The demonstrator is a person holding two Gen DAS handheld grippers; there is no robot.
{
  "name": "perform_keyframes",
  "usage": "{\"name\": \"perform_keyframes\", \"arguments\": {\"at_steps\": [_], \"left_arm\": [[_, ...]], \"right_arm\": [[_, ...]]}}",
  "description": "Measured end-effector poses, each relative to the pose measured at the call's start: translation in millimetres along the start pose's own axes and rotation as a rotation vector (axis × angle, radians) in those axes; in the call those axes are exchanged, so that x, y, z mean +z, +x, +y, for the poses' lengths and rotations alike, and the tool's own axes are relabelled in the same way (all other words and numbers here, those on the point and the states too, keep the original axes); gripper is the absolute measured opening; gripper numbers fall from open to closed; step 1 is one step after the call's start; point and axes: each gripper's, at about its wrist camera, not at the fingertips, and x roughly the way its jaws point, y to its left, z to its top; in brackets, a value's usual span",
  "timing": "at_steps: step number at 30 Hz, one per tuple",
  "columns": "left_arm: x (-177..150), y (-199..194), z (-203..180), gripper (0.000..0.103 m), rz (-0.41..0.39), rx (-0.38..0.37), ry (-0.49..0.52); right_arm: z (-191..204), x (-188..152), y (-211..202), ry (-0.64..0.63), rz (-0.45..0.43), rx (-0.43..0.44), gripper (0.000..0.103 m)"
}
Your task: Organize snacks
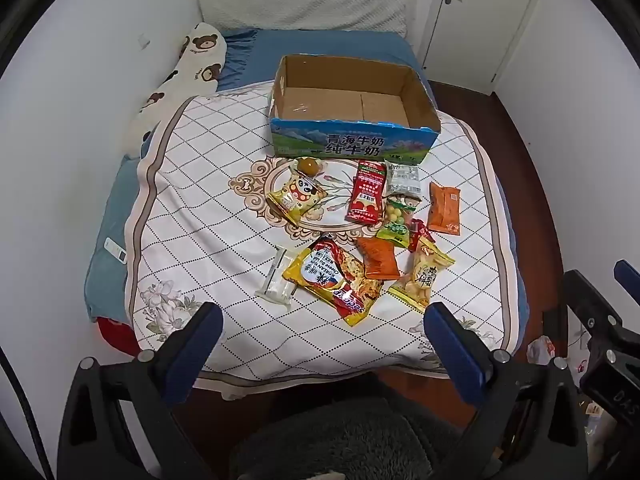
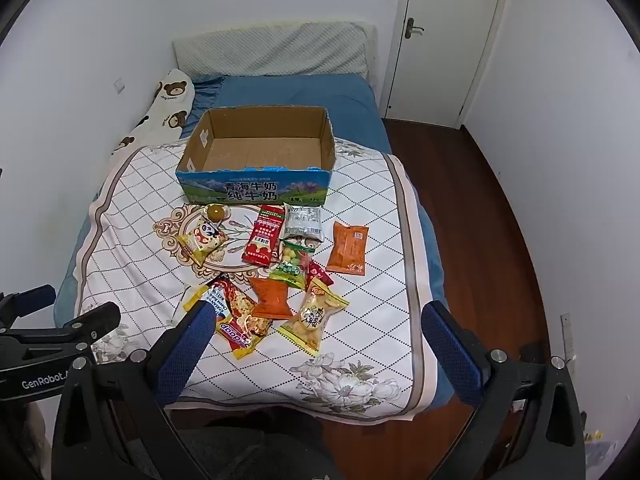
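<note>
Several snack packets lie on the quilted bed cover [image 1: 208, 184]: a panda packet [image 1: 296, 198], a red packet [image 1: 366, 192], a green candy bag [image 1: 396, 216], two orange packets [image 1: 444, 208], a large yellow-red noodle bag [image 1: 336, 280] and a clear white packet [image 1: 278, 276]. An empty milk carton box [image 1: 352, 108] stands behind them; it also shows in the right wrist view [image 2: 256, 156]. My left gripper [image 1: 324, 320] is open and empty, held above the bed's near edge. My right gripper [image 2: 316, 320] is open and empty, also near the front edge.
A bear-print pillow [image 1: 192, 68] lies at the bed's far left by the wall. A white door [image 2: 444, 36] and wooden floor [image 2: 480, 208] are to the right. A dark fuzzy seat [image 1: 344, 440] is below the grippers.
</note>
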Motion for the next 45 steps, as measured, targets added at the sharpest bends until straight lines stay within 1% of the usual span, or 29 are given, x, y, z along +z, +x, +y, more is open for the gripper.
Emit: {"name": "perform_keyframes", "arguments": {"at_steps": [8,10,45], "left_arm": [[-0.9,-0.1,-0.7,0.103,-0.003,-0.001,0.000],[-3.4,-3.7,6.4,0.103,-0.005,0.000,-0.003],[8.4,-5.9,3.2,0.103,-0.019,-0.001,0.011]], "right_arm": [[-0.1,0.2,-0.6,0.002,0.003,0.001,0.103],[1.0,0.6,-0.4,0.003,0.002,-0.001,0.103],[1.1,5.8,-2.6,0.023,0.000,0.004,0.103]]}}
